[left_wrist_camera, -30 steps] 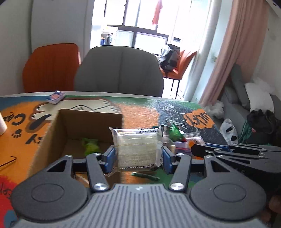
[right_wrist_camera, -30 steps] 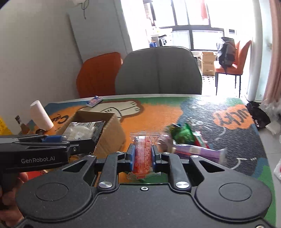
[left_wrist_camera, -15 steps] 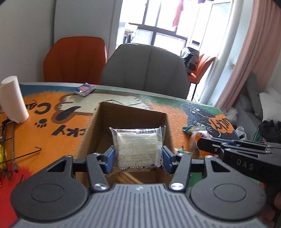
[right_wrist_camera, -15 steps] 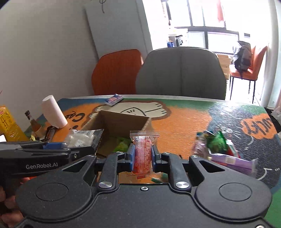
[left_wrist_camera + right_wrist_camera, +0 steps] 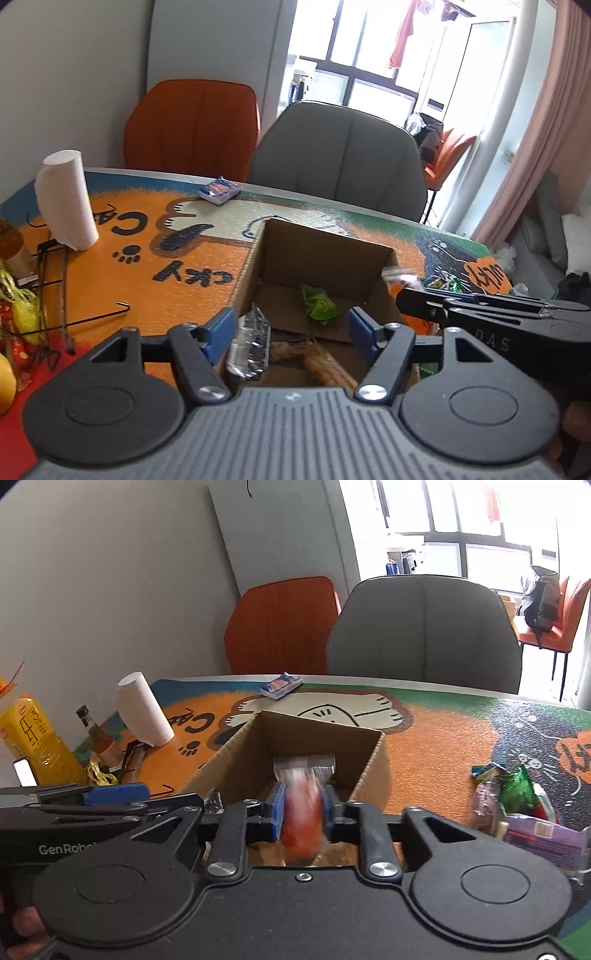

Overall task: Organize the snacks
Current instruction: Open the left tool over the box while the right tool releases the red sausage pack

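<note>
An open cardboard box (image 5: 255,254) stands on the cat-print table mat; it also shows in the right wrist view (image 5: 240,746). My left gripper (image 5: 291,332) is open and empty over the box's near edge. Below it a clear-wrapped white snack pack (image 5: 247,345) lies inside, beside a green snack (image 5: 317,304) and a brown packet (image 5: 321,363). My right gripper (image 5: 301,808) is shut on a red-orange snack packet (image 5: 301,812), blurred, held over the box. The right gripper enters the left wrist view (image 5: 480,317) at the right.
A pile of loose snacks (image 5: 517,805) lies on the mat to the box's right. A paper roll (image 5: 66,199), a small blue packet (image 5: 218,189), bottles (image 5: 33,734) and wire racks (image 5: 55,288) are at the left. Orange and grey chairs stand behind the table.
My left gripper has opened and dropped the clear-wrapped white pack into the box. My right gripper carried the red-orange packet left, over the box.
</note>
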Motion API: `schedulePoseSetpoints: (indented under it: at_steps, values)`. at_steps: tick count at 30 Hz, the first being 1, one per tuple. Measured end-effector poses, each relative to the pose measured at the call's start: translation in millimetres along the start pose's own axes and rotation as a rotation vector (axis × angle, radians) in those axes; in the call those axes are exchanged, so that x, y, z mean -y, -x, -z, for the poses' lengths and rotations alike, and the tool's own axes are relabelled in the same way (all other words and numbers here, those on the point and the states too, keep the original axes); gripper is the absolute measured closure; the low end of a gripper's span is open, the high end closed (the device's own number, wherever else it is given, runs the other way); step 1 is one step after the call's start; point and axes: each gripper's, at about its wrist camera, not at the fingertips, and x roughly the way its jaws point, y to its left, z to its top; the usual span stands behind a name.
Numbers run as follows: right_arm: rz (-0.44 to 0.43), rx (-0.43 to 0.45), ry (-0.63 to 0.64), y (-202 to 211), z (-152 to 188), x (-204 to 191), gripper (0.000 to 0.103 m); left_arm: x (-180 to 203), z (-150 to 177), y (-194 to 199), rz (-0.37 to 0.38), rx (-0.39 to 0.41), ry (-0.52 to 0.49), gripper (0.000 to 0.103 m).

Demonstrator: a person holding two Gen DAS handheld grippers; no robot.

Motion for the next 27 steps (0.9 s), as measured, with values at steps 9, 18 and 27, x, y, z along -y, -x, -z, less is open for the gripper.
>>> schedulePoseSetpoints:
  at_steps: [9,18,27]
  values:
    - [0.041,0.014,-0.046,15.4,4.6,18.8,0.06,4.0,3.0,-0.9,-0.002,0.0,-0.01,0.016]
    - [0.115,0.026,-0.085,36.7,15.0,52.0,0.043,24.3,7.0,-8.5,0.033,-0.015,-0.029,0.012]
    - [0.161,0.039,-0.119,58.7,26.8,84.1,0.023,55.9,12.4,-13.7,0.078,-0.027,-0.055,0.008]
